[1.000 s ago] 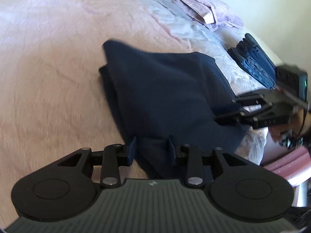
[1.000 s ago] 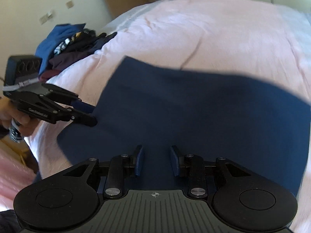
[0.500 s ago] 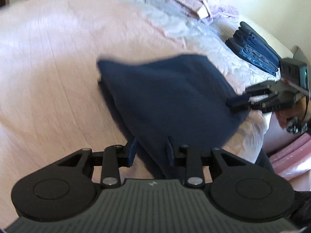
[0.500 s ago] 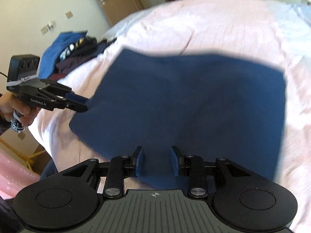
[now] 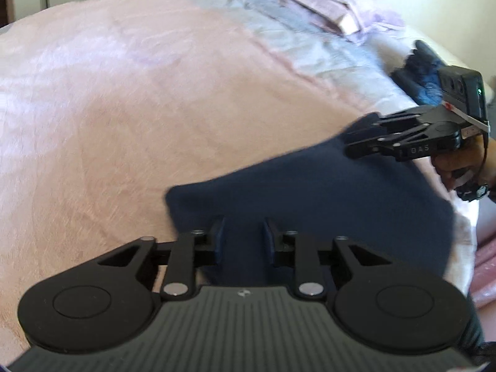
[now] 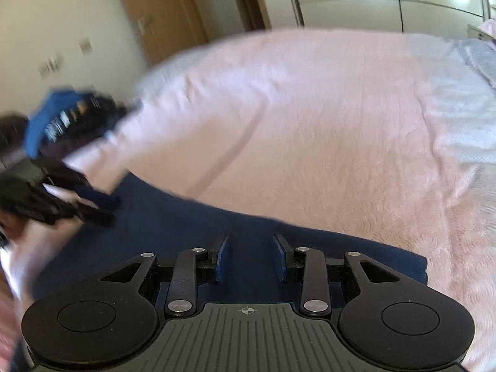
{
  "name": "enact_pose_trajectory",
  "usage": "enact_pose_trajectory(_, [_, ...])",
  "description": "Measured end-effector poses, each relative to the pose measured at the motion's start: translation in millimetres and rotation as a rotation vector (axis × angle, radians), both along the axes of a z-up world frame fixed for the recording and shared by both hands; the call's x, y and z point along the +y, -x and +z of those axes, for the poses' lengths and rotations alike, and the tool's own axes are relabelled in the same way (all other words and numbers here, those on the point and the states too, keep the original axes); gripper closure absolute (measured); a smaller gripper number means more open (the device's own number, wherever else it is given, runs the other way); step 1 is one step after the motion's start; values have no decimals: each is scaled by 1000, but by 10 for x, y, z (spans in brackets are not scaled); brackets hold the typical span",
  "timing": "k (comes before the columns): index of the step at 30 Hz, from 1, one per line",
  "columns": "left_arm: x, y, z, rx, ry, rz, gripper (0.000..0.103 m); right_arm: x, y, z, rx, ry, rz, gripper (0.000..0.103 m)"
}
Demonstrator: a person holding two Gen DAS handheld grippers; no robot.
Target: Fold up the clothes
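A pink fleecy bedspread (image 5: 155, 108) fills the view; at six o'clock lies a soft, light navy folded garment (image 5: 341, 204). The left gripper (image 5: 243, 237), whose jaws have just been closing, and the right gripper (image 6: 250, 259) each pinch its near edge, probably the best place to hold it.

Navy cloth (image 5: 341, 204), plain. Pale pink blanket (image 5: 155, 108), plain; light blue quilted sheet (image 5: 310, 49) at the bed's head edge. Black grippers with blue pads (image 6: 221, 259). Bright blue garment (image 6: 46, 114) atop the dark pile.

Dark navy garment (image 5: 334, 204), folded, at the pink bedspread's (image 5: 155, 108) near edge
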State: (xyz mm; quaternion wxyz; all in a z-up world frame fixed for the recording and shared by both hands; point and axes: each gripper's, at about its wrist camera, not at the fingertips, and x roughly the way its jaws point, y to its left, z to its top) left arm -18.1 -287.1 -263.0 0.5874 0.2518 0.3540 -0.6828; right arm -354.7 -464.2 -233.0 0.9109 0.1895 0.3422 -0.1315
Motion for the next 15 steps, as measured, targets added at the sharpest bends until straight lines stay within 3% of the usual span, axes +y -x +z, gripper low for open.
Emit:
enact_pose_trajectory(4, [-12,-163,-112,55,9,28,85,-277,240,-190,33,31,-83,70])
enact_pose_trajectory(7, [-6,-195,-126,69,8,37,86,-383,475,-225,5,-11,-153,71])
enact_pose_trajectory(11, [44,-123,23,54,21,62,86,-160,603,-46,34,48,-177,70])
enact_pose_trajectory(13, [171,-69,151,54,48,62,81,43,633,108,31,93,-187,70])
enact_pose_trajectory(15, [308,18,233,62,65,38,80,330,722,225,-30,85,-148,70])
